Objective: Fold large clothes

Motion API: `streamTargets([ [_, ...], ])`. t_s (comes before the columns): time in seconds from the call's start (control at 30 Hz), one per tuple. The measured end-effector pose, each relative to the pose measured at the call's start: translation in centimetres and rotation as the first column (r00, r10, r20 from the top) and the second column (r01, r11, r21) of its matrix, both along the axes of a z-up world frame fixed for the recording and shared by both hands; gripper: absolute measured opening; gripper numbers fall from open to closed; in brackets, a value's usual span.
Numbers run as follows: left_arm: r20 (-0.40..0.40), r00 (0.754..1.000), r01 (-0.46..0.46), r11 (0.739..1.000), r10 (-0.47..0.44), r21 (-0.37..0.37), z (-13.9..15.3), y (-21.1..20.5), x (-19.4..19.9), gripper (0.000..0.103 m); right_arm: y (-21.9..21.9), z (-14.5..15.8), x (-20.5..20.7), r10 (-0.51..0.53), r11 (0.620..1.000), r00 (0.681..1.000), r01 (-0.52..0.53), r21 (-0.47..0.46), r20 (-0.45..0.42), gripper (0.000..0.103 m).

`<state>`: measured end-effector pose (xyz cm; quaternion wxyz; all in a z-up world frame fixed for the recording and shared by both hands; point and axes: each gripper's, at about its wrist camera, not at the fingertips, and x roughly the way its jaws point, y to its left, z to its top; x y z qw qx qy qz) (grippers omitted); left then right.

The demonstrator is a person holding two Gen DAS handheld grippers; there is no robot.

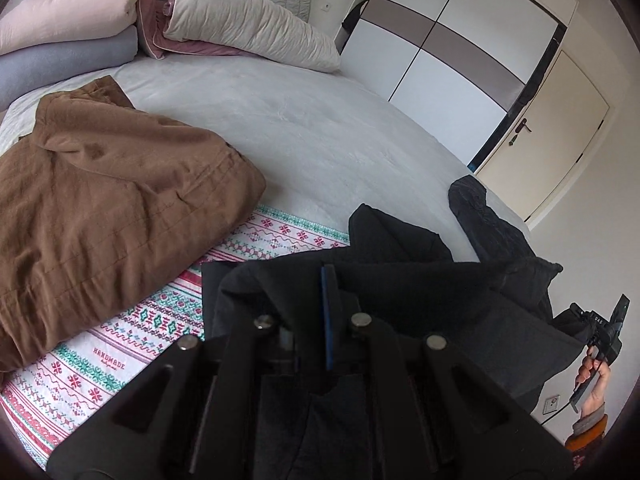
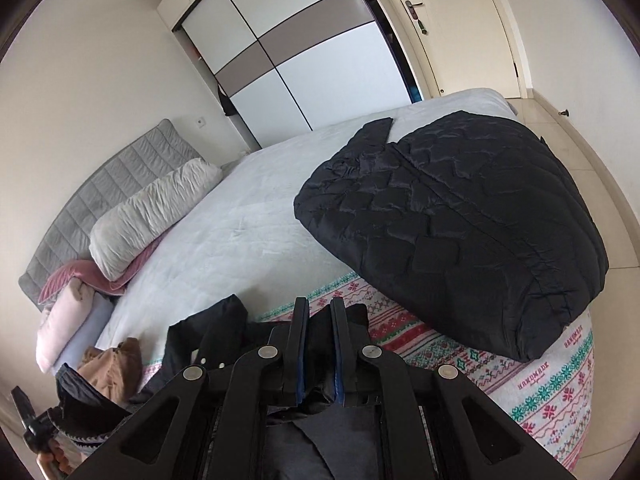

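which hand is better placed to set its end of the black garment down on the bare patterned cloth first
Left. The left gripper and right gripper both clamp the black garment, but bare patterned cloth lies before the left; the quilted black jacket crowds the right.

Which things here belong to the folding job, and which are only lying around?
Job:
- black garment, pinched by left gripper and right gripper
- brown coat, folded on bed
- black quilted jacket, folded on bed
- patterned cloth under them

Lying about:
- pillows
- rolled blankets
- wardrobe
- door
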<state>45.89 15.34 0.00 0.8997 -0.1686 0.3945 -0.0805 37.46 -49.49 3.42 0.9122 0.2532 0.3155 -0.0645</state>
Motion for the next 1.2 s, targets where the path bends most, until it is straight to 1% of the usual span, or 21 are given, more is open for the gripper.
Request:
streamTargets([
  [0.07,-0.046,0.999,-0.009,0.999,0.010,0.035,-2.8,-0.5,1.9,0.012,-0.1,-2.4,2.3,-0.015,1.000,0.999,0.015,-0.021,-0.031,0.011],
  [0.13,-0.092,0.996,-0.009,0.999,0.013,0.039,-5.3,-0.7,3.3,0.013,-0.5,-4.6,3.8,-0.034,0.999,0.998,0.033,-0.013,-0.045,0.016],
  [0.23,-0.168,0.985,-0.038,0.999,0.034,-0.024,-7.6,-0.2,4.1,0.018,-1.6,-7.1,4.8,-0.062,0.997,0.994,0.066,0.040,-0.089,0.024],
  [0.3,-0.175,0.984,-0.041,0.997,0.031,-0.059,-7.6,0.3,3.5,0.030,-2.5,-7.5,4.6,-0.072,0.994,0.993,0.079,0.077,-0.090,0.037],
  [0.33,-0.163,0.986,-0.032,0.998,0.021,-0.062,-7.1,0.5,3.0,0.045,-3.0,-7.3,4.1,-0.071,0.993,0.995,0.078,0.092,-0.077,0.044],
  [0.37,-0.139,0.990,-0.020,0.998,0.012,-0.056,-6.4,0.7,2.4,0.061,-3.4,-6.9,3.6,-0.072,0.992,0.995,0.078,0.097,-0.064,0.056],
  [0.43,-0.070,0.998,0.000,1.000,-0.001,-0.012,-4.7,1.0,0.9,0.077,-3.9,-5.9,2.7,-0.074,0.994,0.997,0.076,0.074,-0.037,0.060],
  [0.5,-0.028,0.999,0.048,0.999,-0.047,0.024,-3.4,1.3,0.0,0.079,-4.0,-5.2,2.5,-0.047,0.998,0.998,0.049,0.039,-0.042,0.062],
  [0.6,-0.038,0.994,0.106,0.986,-0.102,0.129,-3.1,1.1,-0.1,0.080,-2.8,-5.0,3.3,0.023,0.999,0.996,-0.025,-0.024,-0.082,0.063],
  [0.73,-0.089,0.989,0.141,0.950,-0.120,0.279,-5.1,0.3,1.7,0.079,0.5,-6.9,6.0,0.120,0.983,0.976,-0.143,-0.116,-0.183,0.065],
  [0.8,-0.117,0.986,0.155,0.931,-0.122,0.329,-6.5,0.0,2.9,0.080,2.2,-8.5,7.4,0.112,0.967,0.961,-0.164,-0.194,-0.253,0.065],
  [0.83,-0.137,0.983,0.163,0.926,-0.123,0.341,-7.2,-0.4,3.5,0.077,2.9,-9.3,8.0,0.091,0.957,0.955,-0.162,-0.240,-0.282,0.064],
  [0.87,-0.149,0.980,0.174,0.926,-0.131,0.334,-7.7,-0.6,4.0,0.068,3.4,-9.9,8.4,0.080,0.949,0.954,-0.162,-0.271,-0.290,0.060],
  [0.9,-0.148,0.978,0.184,0.932,-0.144,0.312,-7.8,-0.9,4.2,0.057,3.9,-10.4,8.6,0.085,0.945,0.955,-0.168,-0.281,-0.285,0.038],
  [0.93,-0.134,0.978,0.190,0.940,-0.158,0.282,-7.6,-1.2,4.2,0.022,4.3,-10.7,8.8,0.102,0.943,0.954,-0.183,-0.277,-0.283,0.022],
  [0.97,-0.113,0.982,0.175,0.947,-0.149,0.271,-7.1,-1.4,4.0,0.007,4.8,-10.7,8.8,0.087,0.939,0.954,-0.175,-0.296,-0.286,0.011],
  [1.0,-0.069,0.990,0.136,0.948,-0.121,0.290,-6.3,-1.8,3.6,0.007,5.1,-10.4,8.6,0.065,0.929,0.960,-0.158,-0.335,-0.272,0.007],
  [1.03,-0.017,0.995,0.096,0.940,-0.096,0.327,-5.3,-2.2,3.1,0.006,5.5,-9.7,8.2,0.044,0.916,0.970,-0.135,-0.378,-0.241,0.006],
  [1.1,0.096,0.993,0.031,0.920,-0.074,0.390,-2.9,-3.1,2.2,0.006,5.5,-7.6,7.5,-0.009,0.893,0.987,-0.065,-0.446,-0.163,0.004],
  [1.13,0.150,0.986,0.002,0.918,-0.067,0.397,-1.6,-3.3,2.1,0.006,5.2,-6.4,7.3,-0.043,0.881,0.992,-0.018,-0.473,-0.117,0.004],
  [1.2,0.221,0.974,-0.038,0.922,-0.052,0.385,0.3,-3.3,2.7,0.006,4.5,-3.7,7.2,-0.144,0.829,0.989,0.111,-0.548,-0.018,0.000],
])
